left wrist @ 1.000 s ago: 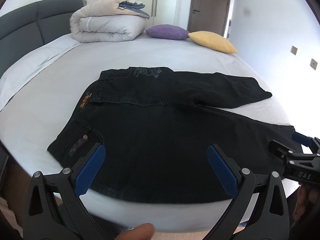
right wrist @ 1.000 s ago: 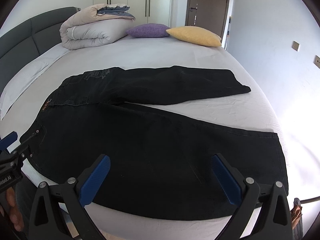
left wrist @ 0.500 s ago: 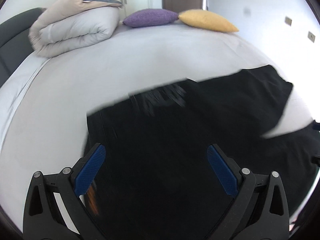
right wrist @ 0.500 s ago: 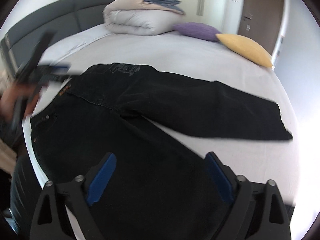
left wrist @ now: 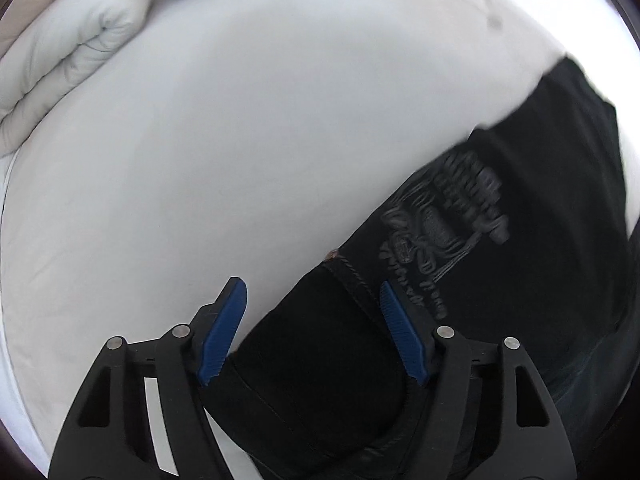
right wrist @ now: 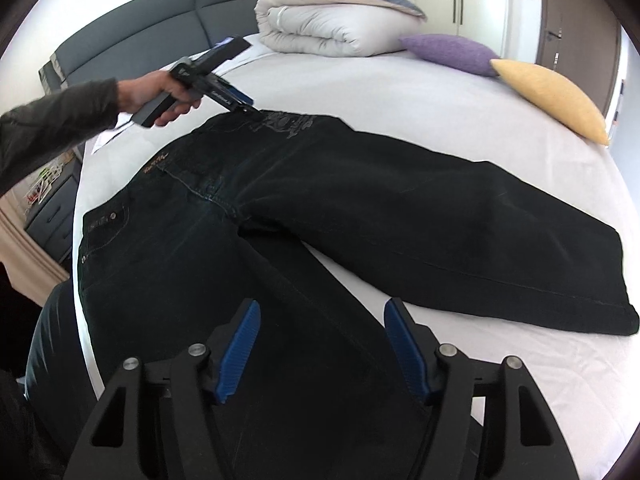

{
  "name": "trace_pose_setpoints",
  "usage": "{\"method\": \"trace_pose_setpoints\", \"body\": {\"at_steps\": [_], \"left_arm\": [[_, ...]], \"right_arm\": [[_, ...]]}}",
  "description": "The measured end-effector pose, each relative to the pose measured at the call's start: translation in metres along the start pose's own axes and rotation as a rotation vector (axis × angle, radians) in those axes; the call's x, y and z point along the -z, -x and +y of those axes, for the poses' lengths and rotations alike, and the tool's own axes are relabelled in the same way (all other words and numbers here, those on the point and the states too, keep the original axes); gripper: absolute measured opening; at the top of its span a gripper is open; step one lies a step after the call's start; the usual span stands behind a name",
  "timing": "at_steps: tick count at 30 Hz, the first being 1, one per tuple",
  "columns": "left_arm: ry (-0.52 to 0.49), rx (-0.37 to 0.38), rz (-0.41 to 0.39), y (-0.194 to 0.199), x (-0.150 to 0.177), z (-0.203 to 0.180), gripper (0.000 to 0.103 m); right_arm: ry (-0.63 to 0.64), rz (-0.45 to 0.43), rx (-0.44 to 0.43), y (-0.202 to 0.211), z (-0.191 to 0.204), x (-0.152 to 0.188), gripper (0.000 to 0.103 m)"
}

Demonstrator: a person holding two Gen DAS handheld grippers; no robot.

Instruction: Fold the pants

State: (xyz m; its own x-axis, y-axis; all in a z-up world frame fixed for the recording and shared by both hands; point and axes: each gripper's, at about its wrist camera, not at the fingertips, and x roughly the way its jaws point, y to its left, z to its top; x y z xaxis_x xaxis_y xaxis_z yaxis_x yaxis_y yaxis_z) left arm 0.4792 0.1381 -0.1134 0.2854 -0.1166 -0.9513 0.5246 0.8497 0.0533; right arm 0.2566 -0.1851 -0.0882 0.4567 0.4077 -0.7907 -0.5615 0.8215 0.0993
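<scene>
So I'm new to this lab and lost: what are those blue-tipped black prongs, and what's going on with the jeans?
Those prongs are hand-held grippers; a camera on each looks along its two fingers. The left camera shows the left gripper open, straddling the far waistband corner of the black pants. The right camera looks from the near leg: the right gripper is open above the cloth, and the person's left hand shows, holding the other tool. The pants lie spread on a white bed. Nothing is gripped yet.

Blurred past the jaws: embroidery (left wrist: pixel 444 236) on the pants (left wrist: pixel 520 264). Cut off by the frame beneath the jaws: near pant leg (right wrist: pixel 320 420). Too small to read: waistband lettering (right wrist: pixel 156 163).
</scene>
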Motion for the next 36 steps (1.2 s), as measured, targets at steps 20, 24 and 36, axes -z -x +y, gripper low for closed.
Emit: {"method": "trace_pose_setpoints", "body": {"at_steps": [20, 24, 36], "left_arm": [[-0.047, -0.129, -0.225, 0.043, 0.014, -0.002, 0.004], [-0.071, -0.162, -0.307, 0.067, 0.043, -0.008, 0.004], [-0.094, -0.185, -0.400, 0.096, 0.090, -0.029, 0.004]], "right_arm": [[0.175, -0.012, 0.030, -0.041, 0.003, -0.111, 0.046], [0.278, 0.014, 0.046, -0.069, 0.009, -0.151, 0.046], [0.481, 0.172, 0.102, -0.160, 0.019, -0.210, 0.037]]}}
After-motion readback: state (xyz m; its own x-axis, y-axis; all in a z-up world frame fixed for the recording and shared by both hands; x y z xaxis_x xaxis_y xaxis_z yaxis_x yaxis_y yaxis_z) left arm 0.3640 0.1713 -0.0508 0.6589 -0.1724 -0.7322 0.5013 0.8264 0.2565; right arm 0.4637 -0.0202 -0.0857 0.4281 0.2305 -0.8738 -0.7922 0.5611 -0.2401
